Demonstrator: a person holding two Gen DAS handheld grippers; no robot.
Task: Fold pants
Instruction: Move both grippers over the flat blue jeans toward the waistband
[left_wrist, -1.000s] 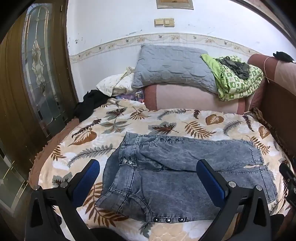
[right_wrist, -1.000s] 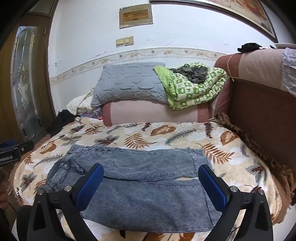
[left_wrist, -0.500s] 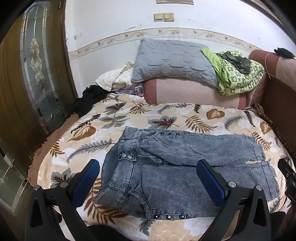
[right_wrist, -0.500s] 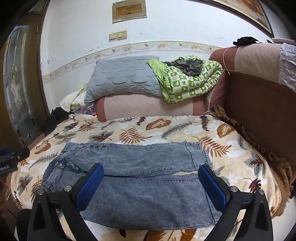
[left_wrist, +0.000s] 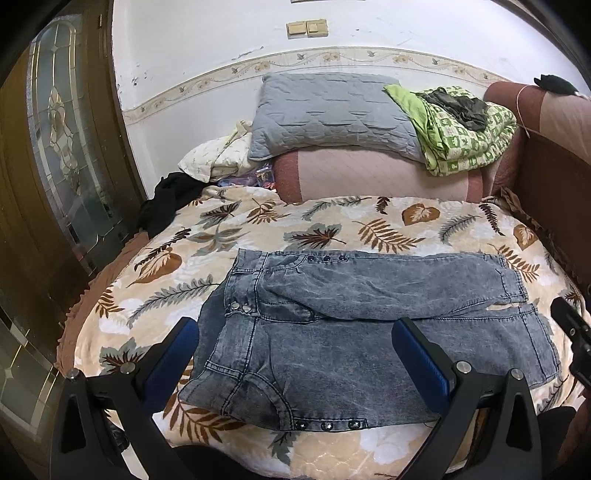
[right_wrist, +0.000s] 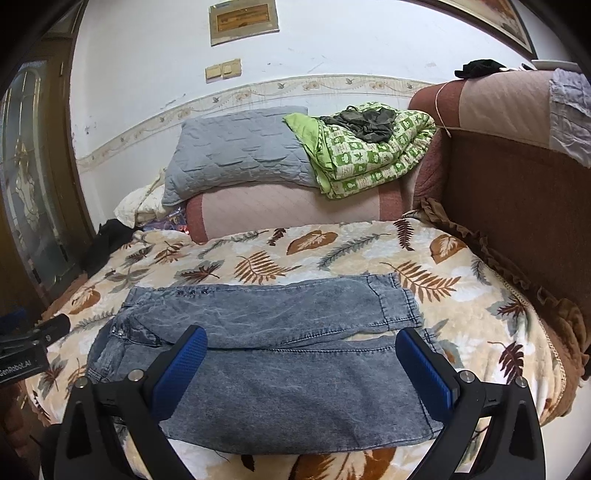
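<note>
Both claws slightly higher now, spread wide, empty above pants on leaf-print blanket.

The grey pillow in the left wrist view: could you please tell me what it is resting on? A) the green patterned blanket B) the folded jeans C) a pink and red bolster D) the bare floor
C: the grey pillow lies on top of the pink and red bolster, at the far side of the bed beyond the jeans.
</note>
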